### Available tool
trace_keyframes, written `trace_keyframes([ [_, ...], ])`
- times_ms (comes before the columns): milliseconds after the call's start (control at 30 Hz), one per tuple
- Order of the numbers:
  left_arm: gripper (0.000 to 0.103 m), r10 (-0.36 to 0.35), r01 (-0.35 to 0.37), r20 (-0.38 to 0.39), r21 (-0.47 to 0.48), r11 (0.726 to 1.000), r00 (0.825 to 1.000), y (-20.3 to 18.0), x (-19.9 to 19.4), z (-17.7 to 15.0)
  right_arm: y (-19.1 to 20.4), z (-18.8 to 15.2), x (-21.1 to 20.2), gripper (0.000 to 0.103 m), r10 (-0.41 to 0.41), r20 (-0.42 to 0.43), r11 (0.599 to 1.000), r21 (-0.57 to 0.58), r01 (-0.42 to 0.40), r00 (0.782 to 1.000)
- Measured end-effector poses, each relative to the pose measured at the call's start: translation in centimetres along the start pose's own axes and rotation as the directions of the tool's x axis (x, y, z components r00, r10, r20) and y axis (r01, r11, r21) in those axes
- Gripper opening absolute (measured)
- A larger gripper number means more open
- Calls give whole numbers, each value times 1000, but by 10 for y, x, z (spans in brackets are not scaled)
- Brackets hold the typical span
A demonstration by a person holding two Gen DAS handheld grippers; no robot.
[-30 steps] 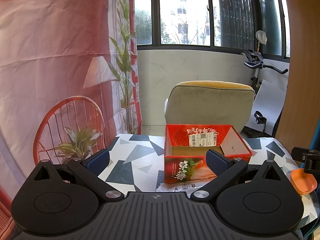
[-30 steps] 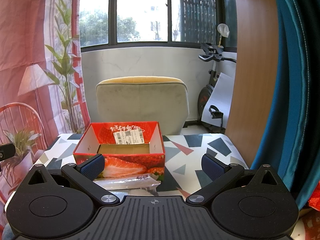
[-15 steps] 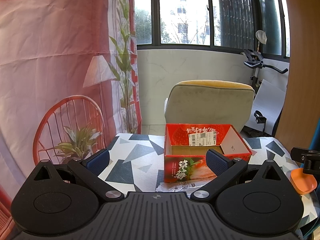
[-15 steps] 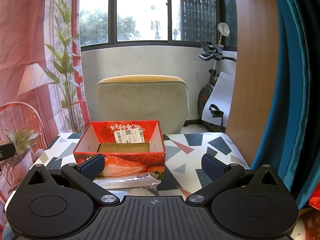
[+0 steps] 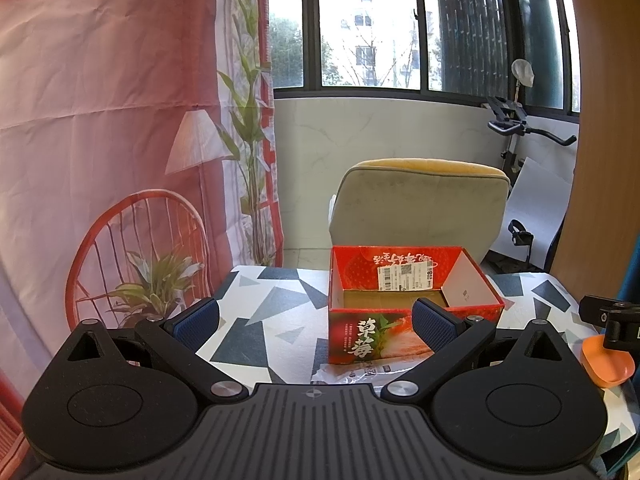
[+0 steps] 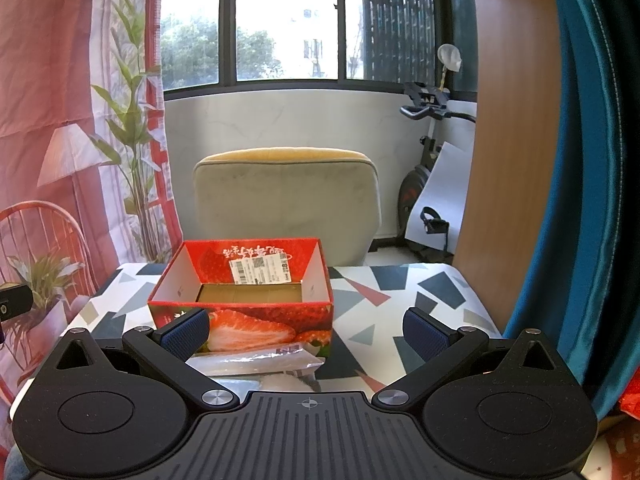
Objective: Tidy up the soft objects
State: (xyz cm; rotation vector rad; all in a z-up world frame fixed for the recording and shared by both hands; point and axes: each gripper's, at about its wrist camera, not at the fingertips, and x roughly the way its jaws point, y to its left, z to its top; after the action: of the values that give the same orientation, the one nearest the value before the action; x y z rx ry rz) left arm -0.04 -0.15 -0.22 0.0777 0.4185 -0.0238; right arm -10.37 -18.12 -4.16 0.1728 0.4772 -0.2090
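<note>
left tool [image 5: 316, 322] spread, level | right tool [image 6: 306, 330] spread, level | both face box [image 6: 244, 300]

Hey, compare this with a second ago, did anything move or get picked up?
Nothing visibly changed. The left claw and right claw are both open and empty as before, and the strawberry box and the clear plastic packet in front of it lie where they were on the table.

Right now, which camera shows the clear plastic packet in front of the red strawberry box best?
Right wrist: the clear plastic packet lies fully exposed before the red strawberry cardboard box. Left wrist shows only a crinkled strip of it, partly behind a finger.
</note>
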Motion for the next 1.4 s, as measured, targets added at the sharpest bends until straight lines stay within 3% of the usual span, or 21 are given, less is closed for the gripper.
trace_keyframes([
  [233, 103, 1, -1, 12, 18, 1000, 1000, 0, 6, -2, 2, -9, 9, 103, 29, 27, 999, 17, -29, 999],
  [367, 103, 9, -9, -8, 5, 1000, 1000, 4, 21, -5, -7, -20, 17, 103, 114, 88, 992, 44, -118, 990],
  [467, 103, 19, -19, -21, 1, 1000, 1000, 6, 32, -11, -16, -26, 26, 103, 148, 67, 985, 81, -153, 987],
  [667, 103, 0, 0, -43, -17, 1000, 999, 11, 55, -25, -14, -37, 46, 103, 102, 63, 994, 42, -105, 993],
  [1033, 103, -6, 5, -106, -4, 1000, 994, 19, 97, -58, 1, -61, 90, 103, 43, -62, 998, -40, -46, 997],
  [1200, 103, -38, 31, -147, -49, 998, 988, 29, 116, -73, 6, -78, 111, 103, 20, -97, 998, -63, -26, 995],
  [1400, 102, -74, 63, -204, -61, 996, 976, 27, 134, -87, -1, -92, 128, 103, 74, -132, 997, -21, -77, 989],
])
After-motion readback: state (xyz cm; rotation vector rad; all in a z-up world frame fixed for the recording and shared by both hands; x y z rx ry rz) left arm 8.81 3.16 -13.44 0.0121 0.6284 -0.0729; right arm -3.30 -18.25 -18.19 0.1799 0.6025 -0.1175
